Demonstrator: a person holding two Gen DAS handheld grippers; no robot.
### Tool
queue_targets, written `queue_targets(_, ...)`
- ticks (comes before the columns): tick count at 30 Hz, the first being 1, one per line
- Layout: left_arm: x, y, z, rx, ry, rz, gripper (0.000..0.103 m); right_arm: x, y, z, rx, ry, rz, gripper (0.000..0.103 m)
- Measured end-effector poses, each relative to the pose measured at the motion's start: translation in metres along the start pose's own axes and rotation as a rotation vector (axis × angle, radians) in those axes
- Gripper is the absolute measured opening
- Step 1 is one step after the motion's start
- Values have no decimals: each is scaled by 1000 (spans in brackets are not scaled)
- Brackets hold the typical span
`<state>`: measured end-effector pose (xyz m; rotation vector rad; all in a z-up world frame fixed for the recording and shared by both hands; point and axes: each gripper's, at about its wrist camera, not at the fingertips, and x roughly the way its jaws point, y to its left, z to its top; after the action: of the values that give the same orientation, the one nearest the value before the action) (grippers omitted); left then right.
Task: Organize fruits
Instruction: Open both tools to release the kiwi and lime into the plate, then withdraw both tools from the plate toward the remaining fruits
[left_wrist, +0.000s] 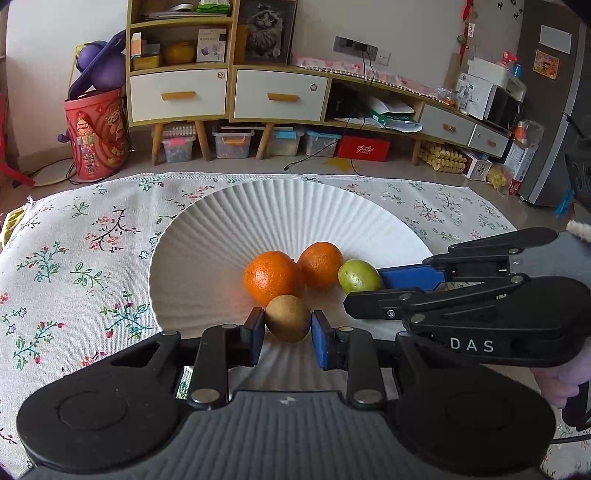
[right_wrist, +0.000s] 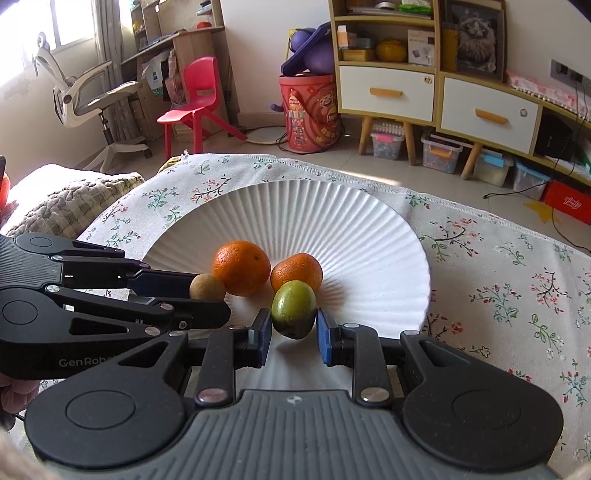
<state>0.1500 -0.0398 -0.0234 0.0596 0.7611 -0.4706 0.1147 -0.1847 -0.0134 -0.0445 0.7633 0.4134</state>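
Note:
A white ribbed plate (left_wrist: 280, 206) (right_wrist: 332, 214) holds two oranges (left_wrist: 272, 282) (left_wrist: 320, 264), a brown round fruit (left_wrist: 288, 318) and a green fruit (left_wrist: 359, 275). My left gripper (left_wrist: 288, 328) has the brown fruit between its blue pads, touching the left pad, with a thin gap at the right pad. My right gripper (right_wrist: 293, 325) has the green fruit (right_wrist: 294, 314) between its pads in the same way, and it rests low over the plate. Each gripper shows in the other's view: the right one (left_wrist: 369, 291), the left one (right_wrist: 207, 295), beside the brown fruit (right_wrist: 207, 287).
The plate sits on a floral tablecloth (left_wrist: 74, 266) (right_wrist: 498, 280). A knitted cushion (right_wrist: 70, 206) lies at the cloth's left edge. Behind stand a drawer cabinet (left_wrist: 229, 92), a red bucket (left_wrist: 98, 134) and a red chair (right_wrist: 195, 99).

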Motion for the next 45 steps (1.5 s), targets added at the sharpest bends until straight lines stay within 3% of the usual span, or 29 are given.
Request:
queue_targets(10,0,-2,1,-12,2,18,12,-2,0,2,4,5,16,26)
queue_targets(14,-8,-5,1,-6,1,35,17,-11,1,2,-2,-7,0,38)
queue_targets(35,-72,-11,-26,-8,-12,121,58,-70,13,-20,5,-57,-57,71)
queue_targets(45,-91,-13,-48,-3,-31,156,83,-79,18,-36,15,-60,-68,81)
